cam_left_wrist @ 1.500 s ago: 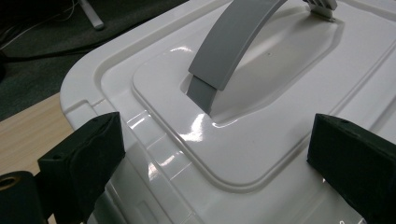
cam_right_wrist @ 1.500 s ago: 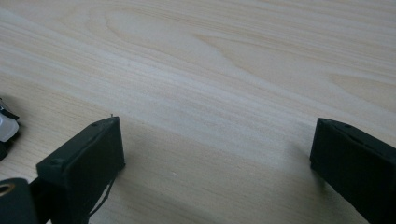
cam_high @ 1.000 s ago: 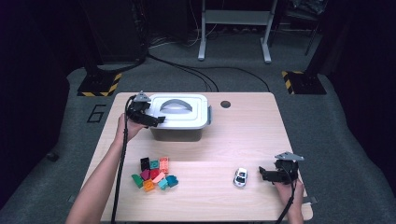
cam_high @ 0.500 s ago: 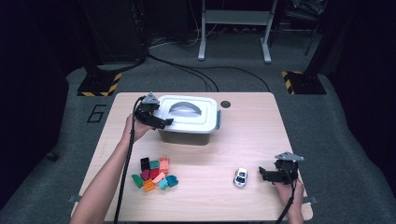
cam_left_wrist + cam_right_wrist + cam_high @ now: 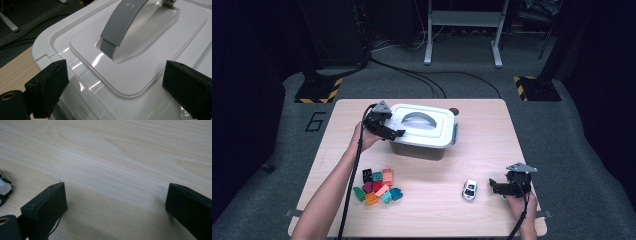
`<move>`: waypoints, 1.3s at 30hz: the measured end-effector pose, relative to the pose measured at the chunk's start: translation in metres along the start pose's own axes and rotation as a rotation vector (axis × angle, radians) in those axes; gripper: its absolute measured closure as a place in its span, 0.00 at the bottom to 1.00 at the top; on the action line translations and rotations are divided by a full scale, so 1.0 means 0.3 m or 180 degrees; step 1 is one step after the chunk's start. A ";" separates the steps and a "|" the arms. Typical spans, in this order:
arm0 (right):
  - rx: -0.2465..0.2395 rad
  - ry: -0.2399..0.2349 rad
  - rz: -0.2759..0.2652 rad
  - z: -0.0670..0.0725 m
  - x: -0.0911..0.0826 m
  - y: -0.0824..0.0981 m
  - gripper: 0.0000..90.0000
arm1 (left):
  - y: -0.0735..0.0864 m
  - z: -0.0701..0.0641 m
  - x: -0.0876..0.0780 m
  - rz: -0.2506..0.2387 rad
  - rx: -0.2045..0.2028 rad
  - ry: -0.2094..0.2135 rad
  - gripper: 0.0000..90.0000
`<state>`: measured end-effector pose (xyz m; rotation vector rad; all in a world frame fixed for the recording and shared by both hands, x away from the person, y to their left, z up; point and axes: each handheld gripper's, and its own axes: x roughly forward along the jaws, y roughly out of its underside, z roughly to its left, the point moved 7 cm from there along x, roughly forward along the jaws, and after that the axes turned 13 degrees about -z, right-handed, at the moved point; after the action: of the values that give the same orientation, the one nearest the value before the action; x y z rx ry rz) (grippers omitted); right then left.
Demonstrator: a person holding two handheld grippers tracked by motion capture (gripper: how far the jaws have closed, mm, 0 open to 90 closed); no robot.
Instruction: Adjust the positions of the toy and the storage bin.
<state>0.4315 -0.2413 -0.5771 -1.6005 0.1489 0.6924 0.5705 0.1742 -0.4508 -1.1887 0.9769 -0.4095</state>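
White plastic lid (image 5: 140, 67) sits under the left gripper (image 5: 115, 82), jaws wide apart, holding nothing; better to centre both on the grey handle (image 5: 122, 22) before closing.

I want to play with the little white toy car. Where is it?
In the high view, the white toy car sits on the wooden table near its front right, just left of the right gripper, with the pile of coloured building blocks farther left.
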 end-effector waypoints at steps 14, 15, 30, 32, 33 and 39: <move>0.0006 0.0001 0.0002 0.001 0.000 0.000 0.03 | -0.014 -0.025 0.014 -0.0010 -0.0215 -0.0056 0.04; 0.0007 0.0001 0.0002 0.001 0.000 0.000 0.03 | -0.013 -0.022 0.011 -0.0017 -0.0238 -0.0098 0.03; 0.0000 0.0000 0.0000 0.000 0.000 0.000 0.03 | 0.013 -0.007 0.016 0.0019 -0.0399 0.0022 0.03; 0.0006 -0.0001 0.0001 0.001 0.000 0.000 0.03 | 0.011 -0.011 0.021 0.0015 -0.0368 0.0086 0.03; 0.0010 0.0001 0.0000 0.001 0.000 0.000 0.03 | 0.010 -0.010 0.023 0.0023 -0.0311 0.0117 0.03; 0.0007 -0.0004 0.0000 0.001 0.000 0.000 0.03 | -0.001 -0.031 0.041 0.0080 -0.0213 0.0260 0.04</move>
<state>0.4313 -0.2410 -0.5771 -1.5979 0.1489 0.6930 0.5696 0.1598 -0.4560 -1.2266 1.0821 -0.4107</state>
